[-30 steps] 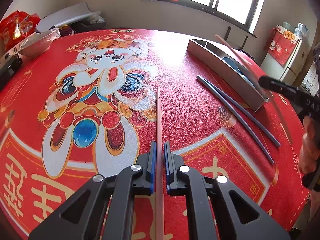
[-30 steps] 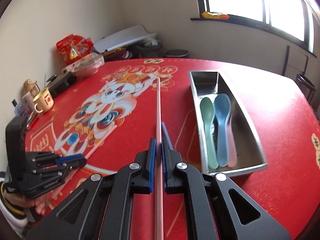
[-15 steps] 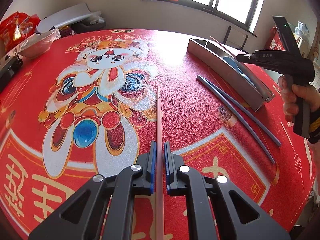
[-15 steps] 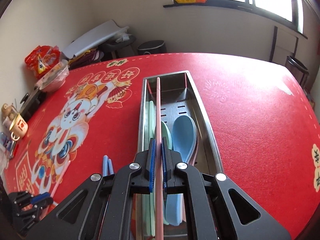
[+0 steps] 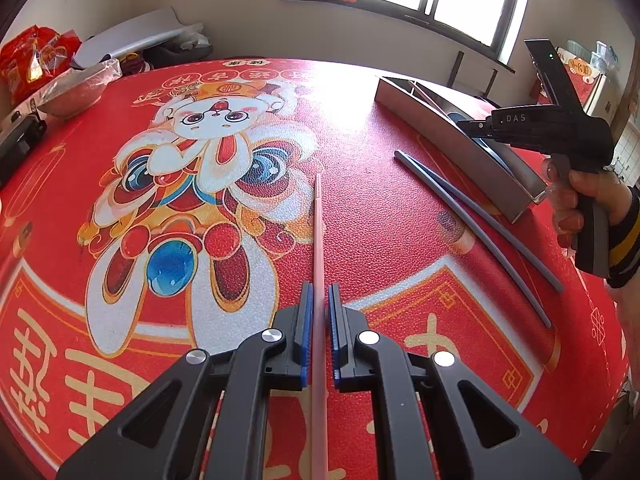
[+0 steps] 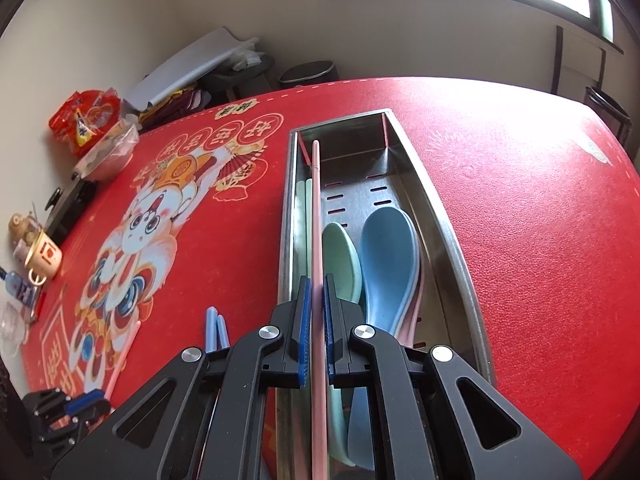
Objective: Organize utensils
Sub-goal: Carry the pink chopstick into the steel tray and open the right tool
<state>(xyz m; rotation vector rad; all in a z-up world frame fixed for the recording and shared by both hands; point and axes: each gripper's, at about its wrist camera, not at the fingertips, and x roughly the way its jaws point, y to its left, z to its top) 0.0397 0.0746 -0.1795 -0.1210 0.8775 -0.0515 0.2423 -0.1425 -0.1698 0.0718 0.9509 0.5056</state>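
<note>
My right gripper [image 6: 315, 284] is shut on a pink chopstick [image 6: 317, 216] and holds it lengthwise over the left side of the steel tray [image 6: 448, 236]. The tray holds a green spoon [image 6: 340, 256], a blue spoon [image 6: 388, 252], a pink spoon under them and pale green chopsticks [image 6: 302, 208]. My left gripper [image 5: 319, 294] straddles a second pink chopstick [image 5: 318, 232] lying on the red mat, jaws close beside it. Two blue chopsticks [image 5: 480, 224] lie next to the tray [image 5: 424, 120]. The right gripper also shows in the left wrist view [image 5: 466, 125].
The table has a red mat with a cartoon print [image 5: 200, 152]. A foil-covered bowl [image 5: 76, 88], snack bags [image 5: 32, 60] and a black device [image 5: 16, 144] sit at the far left edge. A mug [image 6: 42, 256] and small items stand at the left edge.
My right gripper carried its pink chopstick from above the mat to over the tray and lowered toward it. My left gripper stayed at the other pink chopstick.
</note>
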